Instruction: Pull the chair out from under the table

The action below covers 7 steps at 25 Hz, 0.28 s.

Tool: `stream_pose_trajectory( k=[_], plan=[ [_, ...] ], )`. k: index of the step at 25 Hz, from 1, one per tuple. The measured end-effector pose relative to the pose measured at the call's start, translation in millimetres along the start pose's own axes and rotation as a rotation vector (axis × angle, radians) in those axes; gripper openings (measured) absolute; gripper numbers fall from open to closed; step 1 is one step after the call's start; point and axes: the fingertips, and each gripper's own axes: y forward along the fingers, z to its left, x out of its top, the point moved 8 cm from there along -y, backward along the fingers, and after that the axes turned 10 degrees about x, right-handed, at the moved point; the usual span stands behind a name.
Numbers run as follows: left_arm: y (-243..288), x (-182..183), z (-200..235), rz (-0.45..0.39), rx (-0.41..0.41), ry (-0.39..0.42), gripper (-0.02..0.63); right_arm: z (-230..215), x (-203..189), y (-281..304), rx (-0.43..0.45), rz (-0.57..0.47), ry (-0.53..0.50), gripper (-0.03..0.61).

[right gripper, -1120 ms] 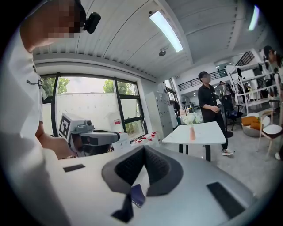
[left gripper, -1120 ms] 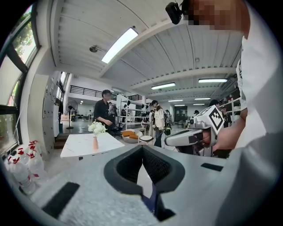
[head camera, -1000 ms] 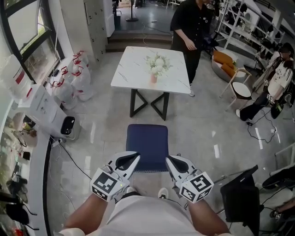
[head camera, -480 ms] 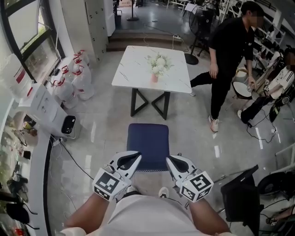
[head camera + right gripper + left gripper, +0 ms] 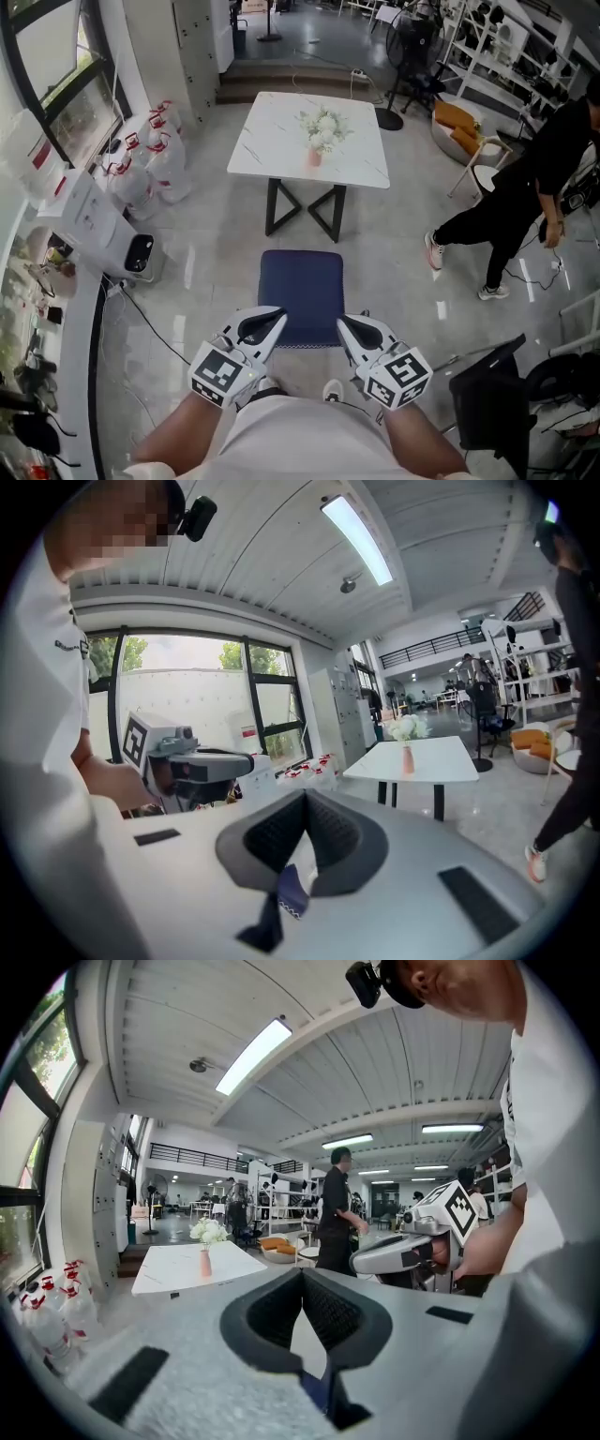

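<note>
Tongs flank the near edge of the dark blue chair (image 5: 300, 295) in the head view. The left tongs (image 5: 278, 319) sit at its near left corner and the right tongs (image 5: 343, 323) at its near right corner, each with its marker cube toward the person's hand. The chair stands on the glossy floor (image 5: 216, 272), fully out from under the white marble surface (image 5: 272, 141), which lies beyond the chair's far edge with bare floor between them. A vase of white flowers (image 5: 319, 131) stands on that surface. Left of the chair are red-capped bottles (image 5: 155, 155) and a black cable (image 5: 155, 328). Well to the chair's right, a person in black (image 5: 525, 202) strides across the floor.

In the left gripper view, the tips of the left tongs are closed together with nothing pinched between them. A sliver of the chair's blue shows through the slot below the tips. Beyond the chair stands the surface with its vase, under a ceiling strip light (image 5: 253, 1042), and the right tongs hang off to the side.

The right gripper view shows the right tongs likewise closed tip to tip. The chair's blue edge with white stitching shows in the slot beneath. A large window (image 5: 192, 691) rises behind the left tongs.
</note>
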Motion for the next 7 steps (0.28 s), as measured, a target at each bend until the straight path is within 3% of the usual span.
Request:
stream_pose_trajectory(
  k=[7],
  plan=[
    [-0.6, 3.3, -1.4, -0.005, 0.0, 0.004, 0.006, 1.4, -3.7, 0.8, 0.006, 0.002, 0.0, 0.005]
  ],
)
